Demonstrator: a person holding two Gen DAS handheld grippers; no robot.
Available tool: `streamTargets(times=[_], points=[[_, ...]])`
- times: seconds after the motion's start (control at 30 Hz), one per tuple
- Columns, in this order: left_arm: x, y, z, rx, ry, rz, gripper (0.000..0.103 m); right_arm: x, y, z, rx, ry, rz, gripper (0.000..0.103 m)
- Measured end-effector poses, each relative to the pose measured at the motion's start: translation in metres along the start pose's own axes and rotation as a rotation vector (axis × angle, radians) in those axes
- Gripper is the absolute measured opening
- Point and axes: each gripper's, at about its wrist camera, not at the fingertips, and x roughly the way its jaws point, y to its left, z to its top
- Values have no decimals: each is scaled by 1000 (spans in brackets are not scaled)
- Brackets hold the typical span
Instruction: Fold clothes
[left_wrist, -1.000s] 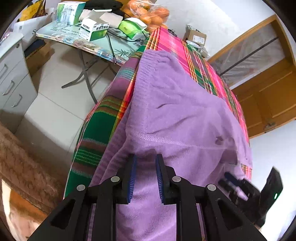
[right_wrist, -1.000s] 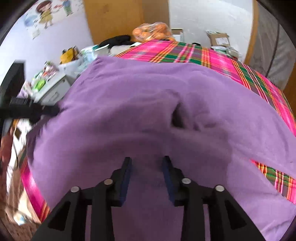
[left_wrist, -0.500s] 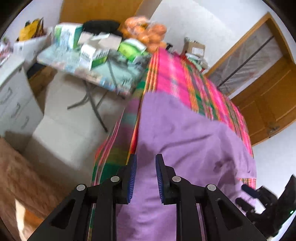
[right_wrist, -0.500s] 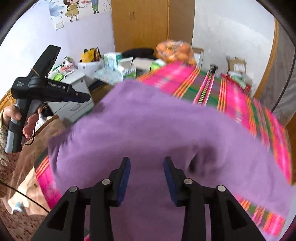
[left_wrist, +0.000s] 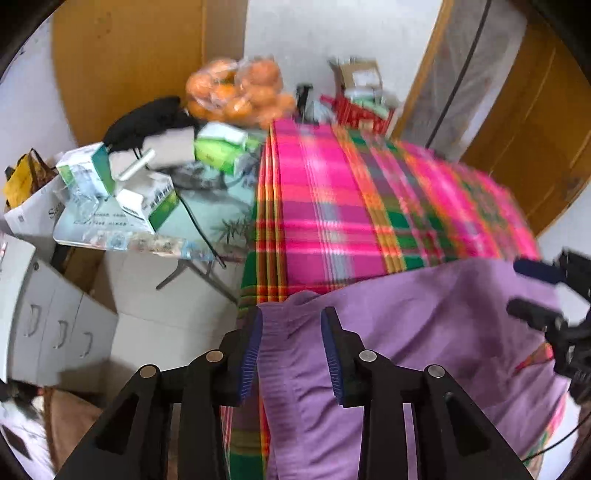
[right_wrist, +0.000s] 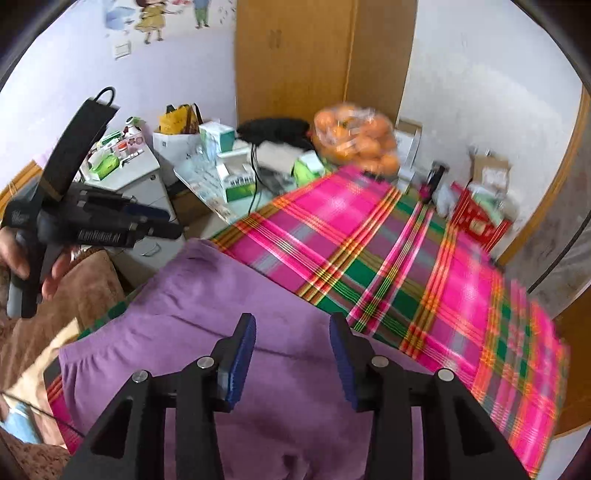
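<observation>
One soft purple garment (right_wrist: 207, 317) lies folded at the near edge of the plaid-covered bed (right_wrist: 388, 258). Two grippers, left (left_wrist: 291, 350) and right (right_wrist: 291, 362), hang above it, jaws opening, gripping nothing.

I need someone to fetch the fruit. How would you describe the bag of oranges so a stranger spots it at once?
Start at the bed with the pink and green plaid cover. At its far end, against the white wall beside the wooden wardrobe, sits the bag of oranges. It is the only clear plastic bag heaped with round orange fruit; its neighbours are green-and-white boxes and a black bundle.
</observation>
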Motion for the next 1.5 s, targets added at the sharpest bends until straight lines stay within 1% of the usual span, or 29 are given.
streamTargets(times=[0.07, 0.13, 0.2, 0.27, 0.3, 0.4, 0.47, 0.57, 0.67, 0.7, 0.8, 0.87, 0.97, 1.13, 1.2, 1.33, 1.37, 1.43, 1.5], points=[[14, -8, 1, 49, 22, 32, 34, 24, -15, 4, 23, 32, 12, 47], [27, -15, 0, 111, 44, 89, 34, 41, -25, 3, 25, 61, 9, 47], [37, -18, 0, 144, 68, 124, 34, 60, -34, -3, 42, 85, 35, 47], [46, -19, 1, 162, 90, 142, 34, 69, -39, -4, 56, 91, 71, 48], [49, -18, 2, 162, 96, 139, 34, 73, -40, -6, 55, 99, 89, 48], [57, -13, 5, 161, 110, 131, 34, 83, -41, -8, 30, 129, 104, 49], [63, -10, 7, 155, 121, 122, 34, 89, -40, -8, 18, 145, 103, 49], [71, -9, 8, 163, 132, 131, 39, 96, -41, -8, 16, 158, 100, 49], [73, -9, 8, 166, 127, 132, 40, 103, -39, -10, 2, 168, 89, 50], [73, -8, 8, 166, 127, 130, 40, 104, -38, -11, -13, 165, 82, 50], [74, -5, 10, 162, 126, 132, 50, 107, -36, -11, -49, 158, 54, 50], [74, -4, 9, 156, 124, 130, 51, 109, -37, -11, -46, 150, 47, 54], [74, -4, 9, 154, 120, 128, 50, 108, -39, -11, -32, 135, 50, 55], [72, -18, 3, 286, 71, 162, 48, 108, -39, -14, -34, 117, 54, 55], [71, -18, 3, 301, 63, 154, 48, 108, -38, -14, -40, 114, 46, 55], [70, -5, 5, 234, 62, 81, 45, 107, -38, -16, -39, 109, 45, 55], [70, -2, 5, 223, 61, 65, 45, 107, -38, -16, -39, 106, 45, 54], [71, 3, 5, 195, 68, 23, 37, 107, -38, -17, -38, 106, 43, 51], [72, 3, 6, 187, 75, 14, 37, 105, -37, -18, -39, 109, 43, 46]])
